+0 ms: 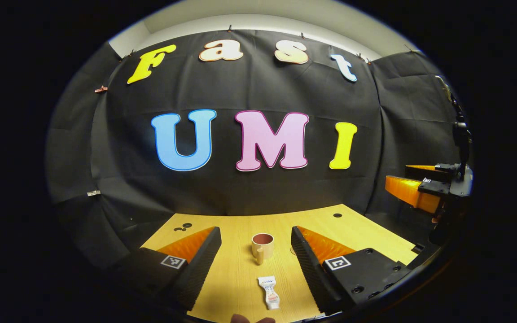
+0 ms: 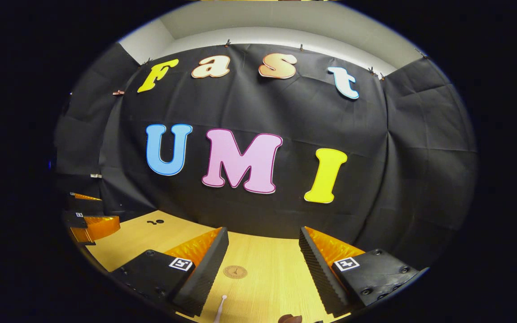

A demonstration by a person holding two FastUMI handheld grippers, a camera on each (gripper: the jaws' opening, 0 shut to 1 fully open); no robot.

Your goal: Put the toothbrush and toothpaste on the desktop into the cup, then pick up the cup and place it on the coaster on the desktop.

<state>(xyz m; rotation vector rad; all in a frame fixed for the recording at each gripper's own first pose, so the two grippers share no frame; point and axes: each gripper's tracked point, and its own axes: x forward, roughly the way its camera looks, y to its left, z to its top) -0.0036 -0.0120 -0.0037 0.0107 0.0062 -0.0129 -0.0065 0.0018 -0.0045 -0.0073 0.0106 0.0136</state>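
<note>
Wooden desktop (image 1: 240, 287): cup (image 1: 262, 246) upright mid-table, toothpaste (image 1: 269, 292) flat just before it, between left gripper (image 1: 255, 251) fingers (jaws wide, empty). Right gripper (image 2: 263, 255), likewise agape, faces coaster (image 2: 235, 272) and toothbrush (image 2: 219, 309). Advice: descend squarely, pinch tube mid-body.

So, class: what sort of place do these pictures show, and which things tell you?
Probably a staged recording booth, not a real bathroom. A black cloth wall hangs behind a small wooden desk; on it lie a cup, a toothpaste tube and a coaster.

Left gripper (image 1: 255, 251) spread wide above desktop (image 1: 240, 287), cup (image 1: 262, 246) upright, toothpaste (image 1: 269, 292) lying nearer, right gripper (image 1: 413, 181) far right.
</note>
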